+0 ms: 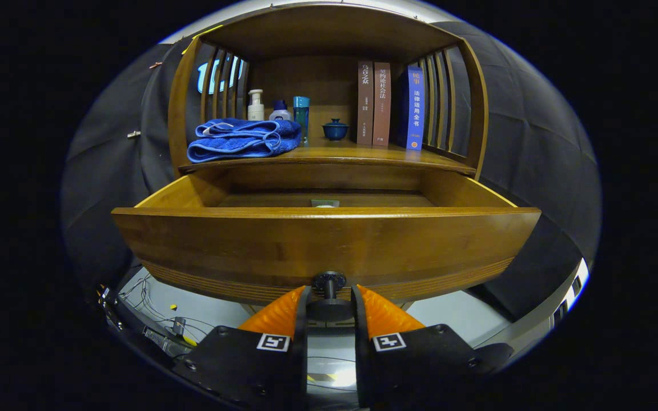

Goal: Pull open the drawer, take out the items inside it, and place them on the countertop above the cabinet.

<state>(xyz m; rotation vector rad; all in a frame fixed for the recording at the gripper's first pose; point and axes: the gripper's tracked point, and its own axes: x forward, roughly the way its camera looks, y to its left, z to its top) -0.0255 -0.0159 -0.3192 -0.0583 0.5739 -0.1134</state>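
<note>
Claw: my claw (329, 297) is closed around the drawer knob (329, 281); both fingers flank its stem, though whether they truly press it I cannot tell for sure.
Drawer: the drawer (323, 245) is pulled well out under the tabletop (329, 155); its tall front hides most of the floor inside.
Contents: one small pale item (325, 203) peeks over the front edge, too cut off to name.
Tabletop: a folded blue towel (241, 138); behind it a pump bottle (256, 105), a small jar (279, 111) and a teal tumbler (301, 117), partly hidden; a lidded blue cup (335, 129); three upright books (389, 104).
</note>
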